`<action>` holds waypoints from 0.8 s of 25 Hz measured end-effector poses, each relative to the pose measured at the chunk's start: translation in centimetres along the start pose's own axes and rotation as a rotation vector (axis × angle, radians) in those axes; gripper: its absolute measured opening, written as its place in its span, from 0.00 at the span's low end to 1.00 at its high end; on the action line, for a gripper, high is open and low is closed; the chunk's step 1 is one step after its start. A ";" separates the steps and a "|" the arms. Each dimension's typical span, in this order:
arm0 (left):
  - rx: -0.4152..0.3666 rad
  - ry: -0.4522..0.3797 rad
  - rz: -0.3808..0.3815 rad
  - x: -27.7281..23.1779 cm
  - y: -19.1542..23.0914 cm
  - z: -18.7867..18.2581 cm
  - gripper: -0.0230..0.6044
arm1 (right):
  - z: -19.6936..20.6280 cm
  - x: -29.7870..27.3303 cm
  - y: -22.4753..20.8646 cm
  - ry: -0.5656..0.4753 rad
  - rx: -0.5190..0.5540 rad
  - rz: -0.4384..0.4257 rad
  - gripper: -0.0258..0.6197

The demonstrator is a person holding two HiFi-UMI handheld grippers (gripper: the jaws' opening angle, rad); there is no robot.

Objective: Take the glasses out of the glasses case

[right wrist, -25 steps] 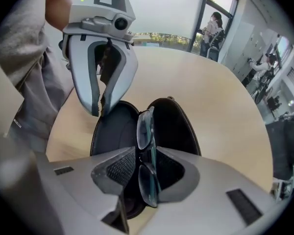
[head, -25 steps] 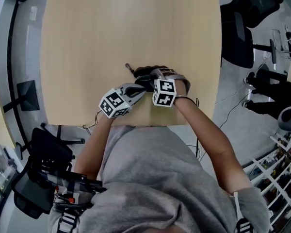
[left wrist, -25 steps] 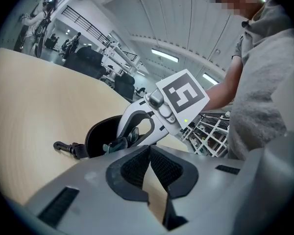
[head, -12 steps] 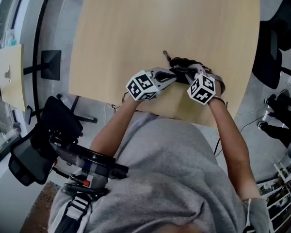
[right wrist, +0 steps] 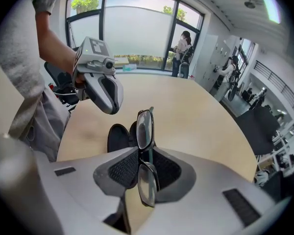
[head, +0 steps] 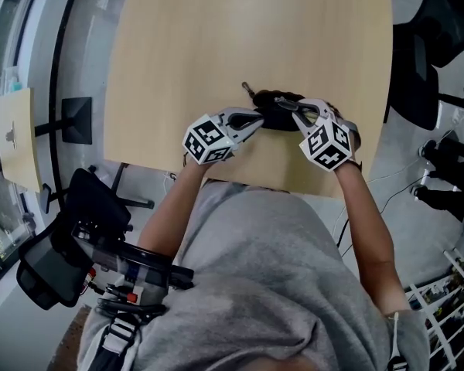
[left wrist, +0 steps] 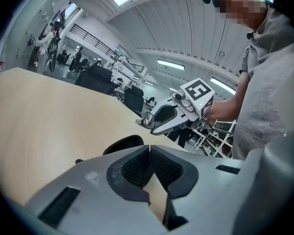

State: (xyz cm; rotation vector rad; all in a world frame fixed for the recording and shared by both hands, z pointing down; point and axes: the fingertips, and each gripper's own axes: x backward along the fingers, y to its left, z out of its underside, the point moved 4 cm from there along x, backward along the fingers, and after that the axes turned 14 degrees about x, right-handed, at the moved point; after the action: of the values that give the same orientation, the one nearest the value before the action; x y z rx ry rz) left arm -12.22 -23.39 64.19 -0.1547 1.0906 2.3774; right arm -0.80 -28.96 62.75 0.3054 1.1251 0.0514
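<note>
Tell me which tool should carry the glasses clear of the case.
Right. The right tool grips the glasses above the open case. The left tool is shut on nothing beside the case and would first have to take them over.

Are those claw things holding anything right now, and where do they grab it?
The right gripper pinches the glasses at the bridge, between the two lenses. The left gripper is shut and holds nothing.

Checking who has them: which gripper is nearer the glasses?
Right. The right gripper is clamped on the glasses, above the glasses case; the left gripper, shut and empty, hangs off to the side, apart.
</note>
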 end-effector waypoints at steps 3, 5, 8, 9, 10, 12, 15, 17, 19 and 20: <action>-0.004 -0.007 -0.004 0.2 -0.2 -0.4 0.05 | 1.1 1.5 -0.8 0.000 -0.036 0.044 0.18; -0.002 -0.014 -0.006 0.6 -0.2 -0.6 0.05 | 2.0 2.1 -1.2 0.010 -0.062 0.068 0.18; -0.005 -0.024 -0.014 1.5 -0.3 -0.8 0.05 | 3.6 2.7 -1.7 0.029 -0.103 0.097 0.18; -0.007 -0.026 -0.017 1.7 -0.6 -0.9 0.05 | 4.2 3.0 -1.8 0.036 -0.117 0.105 0.18; -0.009 -0.028 -0.020 1.9 -0.9 -1.1 0.05 | 4.9 3.4 -1.9 0.043 -0.131 0.112 0.18; -0.010 -0.030 -0.028 2.2 -1.5 -1.2 0.05 | 6.4 4.1 -2.0 0.056 -0.155 0.122 0.18; -0.004 -0.028 -0.042 2.7 -1.6 -1.1 0.05 | 8.7 4.1 -2.1 0.083 -0.194 0.127 0.18; 0.004 -0.030 -0.048 3.2 -1.6 -0.9 0.05 | 10.1 3.9 -2.0 0.106 -0.220 0.128 0.18; 0.014 -0.036 -0.054 3.6 -1.5 -0.7 0.05 | 11.5 3.4 -1.9 0.130 -0.243 0.124 0.18; 0.019 -0.039 -0.057 3.7 -1.4 -0.7 0.05 | 12.2 3.0 -1.9 0.142 -0.252 0.120 0.18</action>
State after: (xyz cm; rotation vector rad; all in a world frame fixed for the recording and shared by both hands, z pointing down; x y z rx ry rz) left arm -14.80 -21.63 61.71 -0.1308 1.0765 2.3095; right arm 11.21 -32.79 64.47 0.1451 1.2254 0.3230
